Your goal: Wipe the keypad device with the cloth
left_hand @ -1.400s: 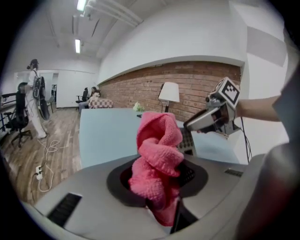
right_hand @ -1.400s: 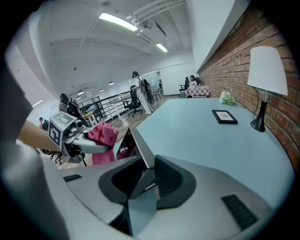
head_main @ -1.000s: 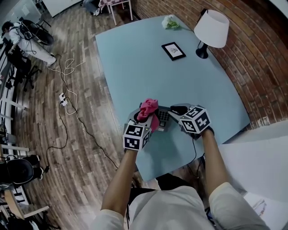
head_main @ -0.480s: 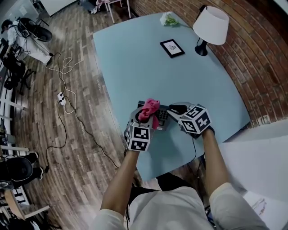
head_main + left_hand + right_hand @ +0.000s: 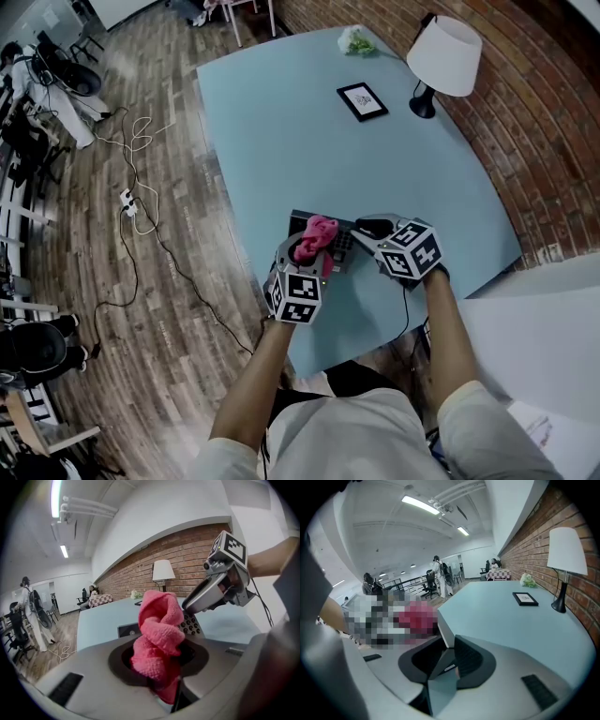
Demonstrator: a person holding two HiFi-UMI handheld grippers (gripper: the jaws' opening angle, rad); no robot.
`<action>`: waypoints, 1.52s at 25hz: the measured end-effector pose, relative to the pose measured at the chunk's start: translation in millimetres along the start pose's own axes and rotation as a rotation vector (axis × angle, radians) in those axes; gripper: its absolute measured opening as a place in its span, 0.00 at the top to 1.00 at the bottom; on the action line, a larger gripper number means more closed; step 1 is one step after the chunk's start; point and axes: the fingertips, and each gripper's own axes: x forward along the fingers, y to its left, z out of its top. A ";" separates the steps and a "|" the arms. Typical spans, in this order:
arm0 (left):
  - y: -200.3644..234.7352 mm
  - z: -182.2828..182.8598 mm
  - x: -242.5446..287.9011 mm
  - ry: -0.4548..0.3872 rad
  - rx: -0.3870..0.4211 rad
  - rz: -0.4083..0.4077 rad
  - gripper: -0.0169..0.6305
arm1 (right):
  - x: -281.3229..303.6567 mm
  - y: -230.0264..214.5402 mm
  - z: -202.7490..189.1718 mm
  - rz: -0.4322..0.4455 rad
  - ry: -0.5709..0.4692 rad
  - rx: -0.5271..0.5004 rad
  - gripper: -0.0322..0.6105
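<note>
Keypad device: near the front edge of the table, long axis running across between my two tongs.
Cloth: bunched over its left end; whether it touches, I can't tell.
Left tongs: clamped on the cloth, nearer the keys.
Right tongs: closed on the device's right end.

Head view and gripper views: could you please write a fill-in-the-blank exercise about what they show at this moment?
1. The left gripper holds a ___ cloth.
2. The keypad device lies on a light ___ table.
3. The white lamp stands near a ___ wall.

Missing words: pink; blue; brick.
</note>
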 end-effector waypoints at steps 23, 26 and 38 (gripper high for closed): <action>-30.3 -58.5 -13.9 0.121 0.037 -0.100 0.76 | 0.5 -2.4 1.0 -0.007 -0.023 0.041 0.79; -34.3 -66.9 -15.9 0.144 0.035 -0.115 0.76 | 0.7 -2.6 0.6 -0.011 -0.025 0.043 0.79; -39.1 -62.9 -36.7 0.111 -0.059 -0.183 0.76 | 0.3 -1.6 2.1 -0.019 -0.045 0.058 0.79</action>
